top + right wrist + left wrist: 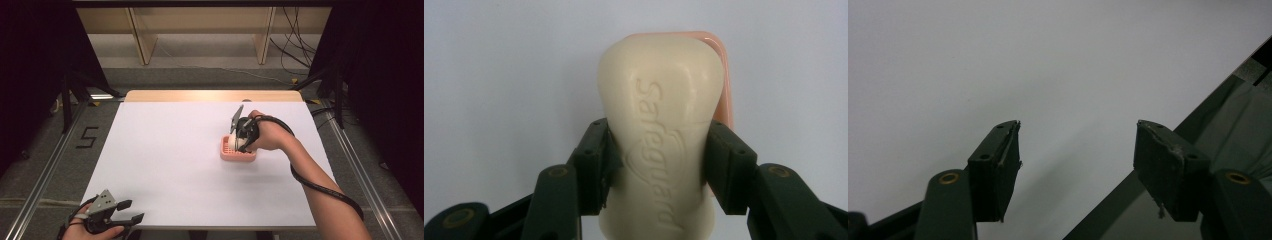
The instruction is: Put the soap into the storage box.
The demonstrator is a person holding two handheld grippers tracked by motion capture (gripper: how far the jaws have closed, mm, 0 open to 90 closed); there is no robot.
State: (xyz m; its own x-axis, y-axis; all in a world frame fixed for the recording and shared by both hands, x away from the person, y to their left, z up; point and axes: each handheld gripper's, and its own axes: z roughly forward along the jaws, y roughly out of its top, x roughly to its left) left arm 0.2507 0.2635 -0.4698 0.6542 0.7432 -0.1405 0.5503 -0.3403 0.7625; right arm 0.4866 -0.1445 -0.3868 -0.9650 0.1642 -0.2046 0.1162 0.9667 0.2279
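A cream bar of soap (663, 130) stamped "Safeguard" sits between the two jaws of my right gripper (658, 165), which is shut on its narrow waist. Behind the bar shows the rim of a pink soap dish (724, 75). From above, the right gripper (243, 136) hangs over the pink soap dish (235, 155) at the table's right of centre, with the soap (240, 144) at or just above the dish. My left gripper (128, 212) rests open at the table's front left corner, and between its fingers (998, 165) there is only bare white table.
The white table top (170, 160) has a wooden strip along its far edge. Its front edge runs diagonally past the left gripper's right jaw. Wooden frame legs and loose cables stand on the floor beyond the table.
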